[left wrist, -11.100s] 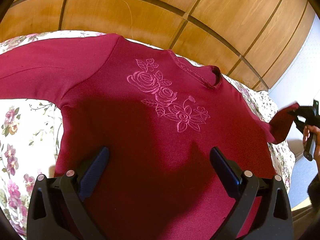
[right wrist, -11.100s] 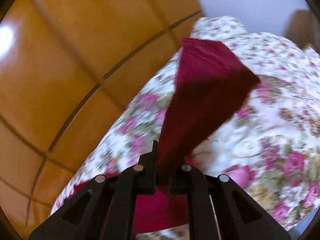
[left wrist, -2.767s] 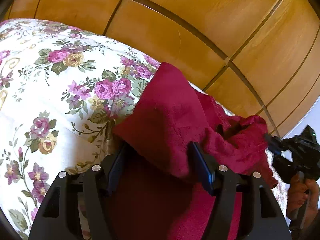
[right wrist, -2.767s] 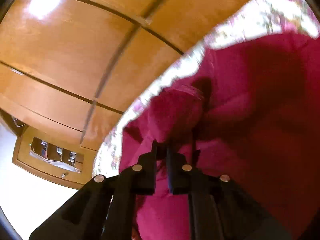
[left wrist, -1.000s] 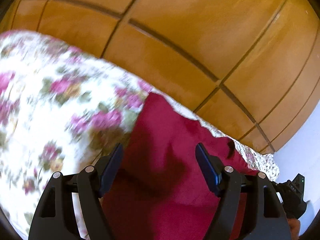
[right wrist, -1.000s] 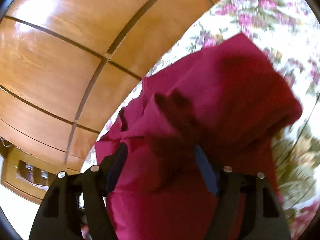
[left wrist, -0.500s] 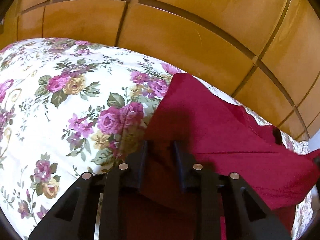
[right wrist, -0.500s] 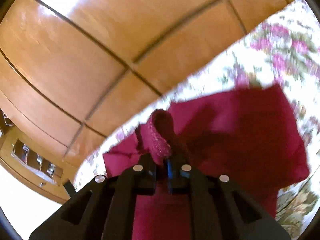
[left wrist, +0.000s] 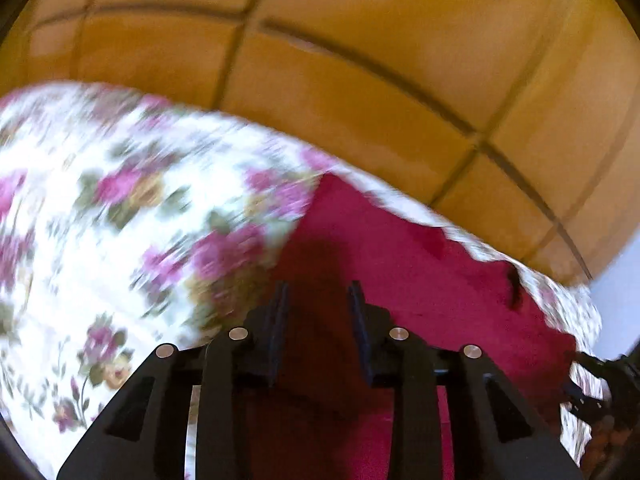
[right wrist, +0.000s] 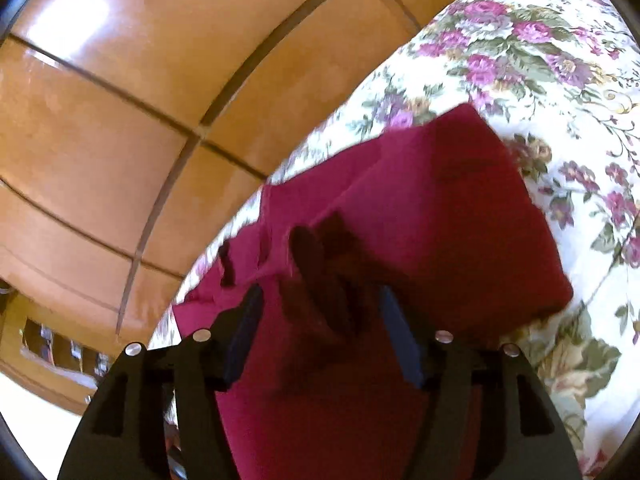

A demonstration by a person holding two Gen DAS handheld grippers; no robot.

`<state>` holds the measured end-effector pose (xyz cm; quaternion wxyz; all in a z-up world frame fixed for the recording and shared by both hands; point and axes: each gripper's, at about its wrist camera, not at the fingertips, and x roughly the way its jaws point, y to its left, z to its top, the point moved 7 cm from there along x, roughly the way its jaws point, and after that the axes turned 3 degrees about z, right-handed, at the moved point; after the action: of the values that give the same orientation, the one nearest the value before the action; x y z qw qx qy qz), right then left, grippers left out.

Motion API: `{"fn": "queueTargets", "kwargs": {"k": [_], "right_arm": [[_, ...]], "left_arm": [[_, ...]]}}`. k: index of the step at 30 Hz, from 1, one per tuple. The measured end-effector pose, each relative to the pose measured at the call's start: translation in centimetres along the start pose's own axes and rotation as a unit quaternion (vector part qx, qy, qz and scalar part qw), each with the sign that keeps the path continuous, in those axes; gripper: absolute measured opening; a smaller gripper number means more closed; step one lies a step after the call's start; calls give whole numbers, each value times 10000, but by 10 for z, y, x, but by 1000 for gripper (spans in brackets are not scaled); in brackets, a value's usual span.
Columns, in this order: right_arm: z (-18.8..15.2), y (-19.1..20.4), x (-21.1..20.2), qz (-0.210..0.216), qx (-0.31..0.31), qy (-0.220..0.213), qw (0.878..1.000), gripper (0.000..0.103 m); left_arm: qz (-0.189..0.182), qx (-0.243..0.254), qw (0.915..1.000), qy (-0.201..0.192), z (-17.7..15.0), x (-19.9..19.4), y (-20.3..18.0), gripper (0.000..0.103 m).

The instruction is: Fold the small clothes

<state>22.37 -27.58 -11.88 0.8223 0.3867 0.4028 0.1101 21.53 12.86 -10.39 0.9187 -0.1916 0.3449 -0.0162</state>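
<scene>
Crimson garment (right wrist: 420, 208) folded on floral bedcover (right wrist: 520, 48) | my left gripper (left wrist: 318, 300) half-parted above it | my right gripper (right wrist: 320, 312) spread wide

left view motion-blurred | garment (left wrist: 420, 280) near edge hidden under jaws

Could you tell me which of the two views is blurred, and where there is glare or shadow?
Left wrist view: motion-blurred, the floral bedspread smeared. Right wrist view: mostly sharp, with a bright glare patch on the wooden panelling and the claw's dark shadow on the red garment.
</scene>
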Motion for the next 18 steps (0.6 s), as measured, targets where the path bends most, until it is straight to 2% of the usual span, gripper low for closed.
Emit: {"fn": "queueTargets", "kwargs": {"k": [2, 4, 5, 6, 7, 8, 9, 11, 13, 15, 16, 18], "right_arm": [[-8, 4, 7, -32, -192, 165, 9997, 57], [-14, 14, 19, -75, -457, 276, 9985, 50], [-17, 20, 21, -48, -601, 312, 9977, 36], [-19, 26, 23, -4, -769, 356, 9964, 12], [-19, 36, 26, 125, -913, 422, 9948, 3], [-18, 50, 23, 240, -1072, 433, 9930, 3], [-17, 61, 19, 275, -1237, 429, 9910, 3], [-14, 76, 12, 243, -1477, 438, 9878, 3], [-12, 78, 5, 62, -1541, 492, 9868, 3], [-14, 59, 7, -422, -1467, 560, 9867, 0], [-13, 35, 13, -924, -1305, 607, 9853, 0], [-15, -2, 21, -1231, -708, 747, 9870, 0]], "left_arm": [[-22, 301, 9995, 66, 8, 3, -19, 29], [121, 614, 9979, 184, 14, 16, -31, 29], [334, 861, 9953, 295, 16, 31, -35, 29], [490, 967, 9933, 392, 16, 41, -35, 29], [661, 1002, 9914, 517, 14, 54, -31, 27], [854, 911, 9902, 632, 14, 67, -20, 21], [847, 788, 9915, 601, 14, 70, -12, 21], [844, 603, 9939, 381, 16, 70, -1, 20], [1002, 533, 9932, 272, 14, 68, 5, 13], [999, 439, 9937, 234, 14, 66, 9, 13], [1000, 439, 9937, 233, 13, 66, 9, 13], [981, 432, 9939, 242, 14, 65, 9, 13]]}}
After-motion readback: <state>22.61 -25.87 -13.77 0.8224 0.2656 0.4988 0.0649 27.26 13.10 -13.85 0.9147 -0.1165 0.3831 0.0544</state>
